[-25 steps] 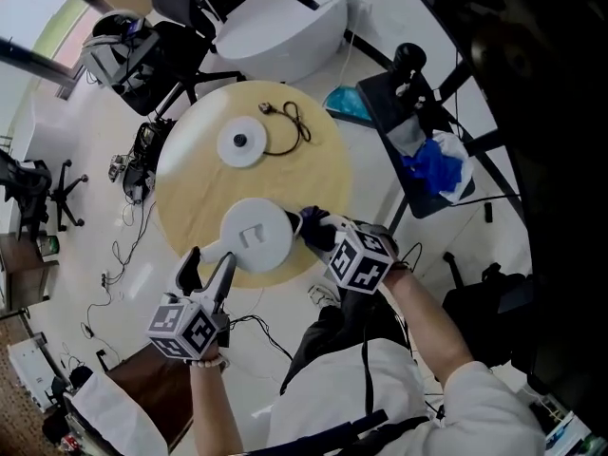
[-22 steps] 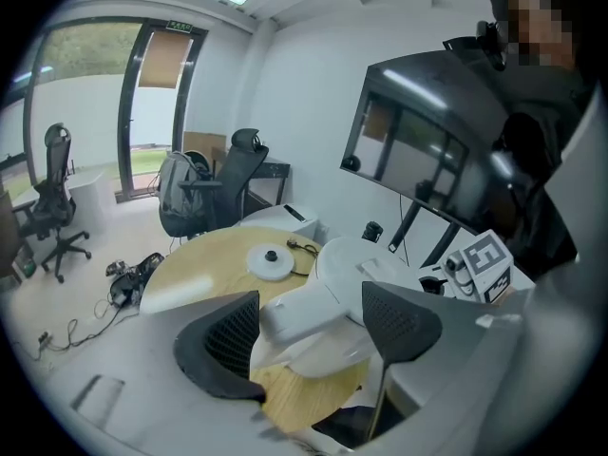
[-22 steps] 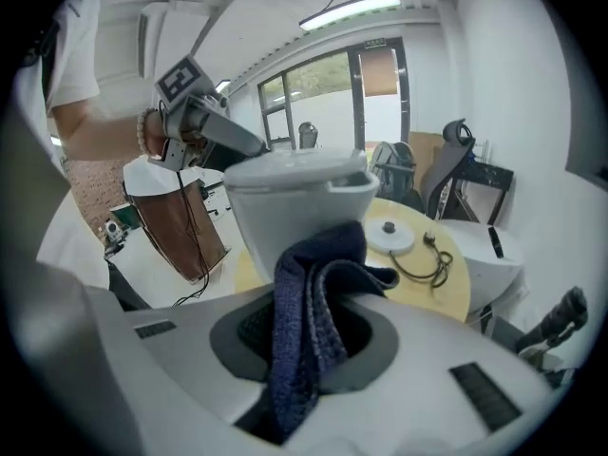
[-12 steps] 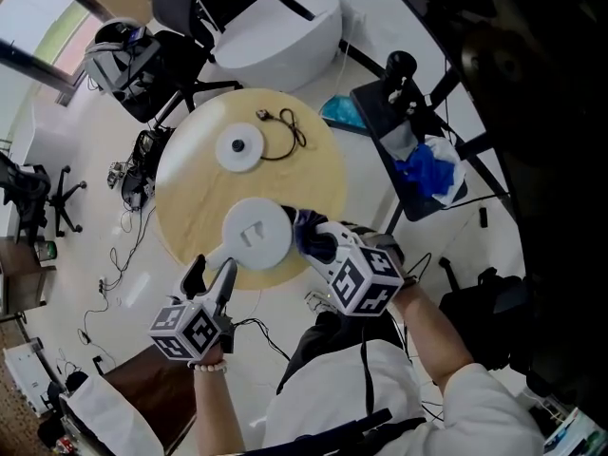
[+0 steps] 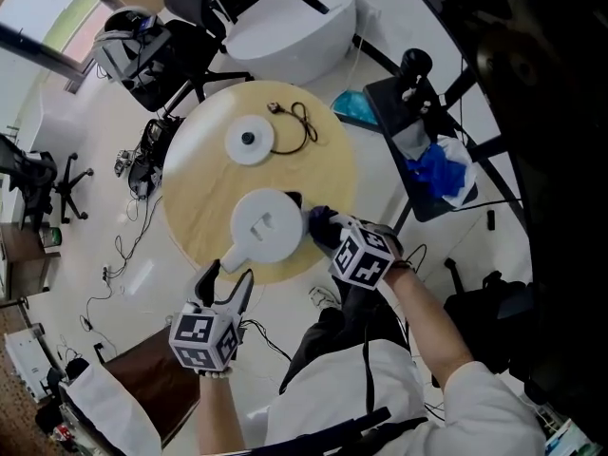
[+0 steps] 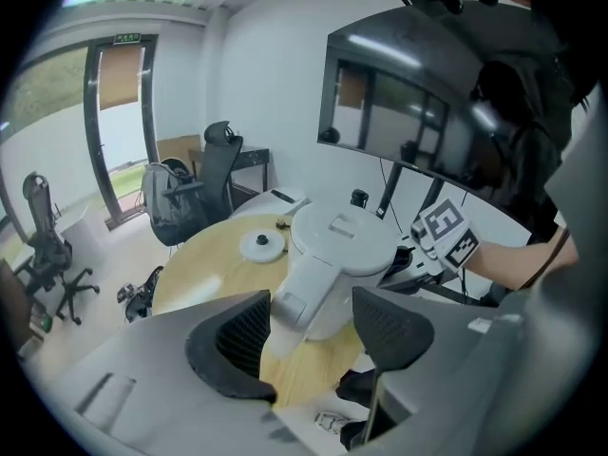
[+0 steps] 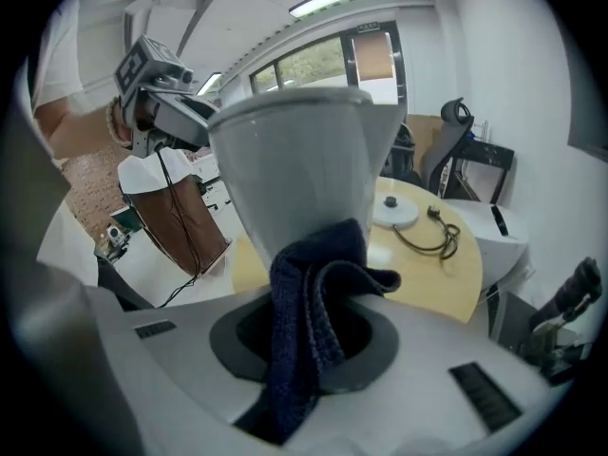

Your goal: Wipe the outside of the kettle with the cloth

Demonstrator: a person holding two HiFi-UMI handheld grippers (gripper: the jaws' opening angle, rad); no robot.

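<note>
The white kettle [image 5: 266,224] stands near the front edge of the round wooden table [image 5: 190,179], with its handle [image 5: 228,253] pointing at me. My left gripper [image 5: 226,278] is just short of that handle. Seen from the left gripper view, the handle [image 6: 304,297] lies in the gap between the jaws of that gripper [image 6: 312,304]; they have just been closing, but the pads are not pressing on it. My right gripper [image 7: 309,302] is shut on the dark blue cloth [image 7: 294,350], which lies against the kettle's side [image 7: 294,169]. The cloth [image 5: 318,221] shows at the kettle's right.
The kettle's round base [image 5: 249,141] and its cord [image 5: 302,126] lie farther back on the table. A large white rounded object [image 5: 294,27] stands beyond the table, office chairs [image 5: 142,50] to the left, and a dark stand holding blue material [image 5: 437,169] to the right.
My left gripper has moved in toward the kettle handle, rolled a little, and its jaws have narrowed. The right gripper still holds the cloth at the kettle's side.
</note>
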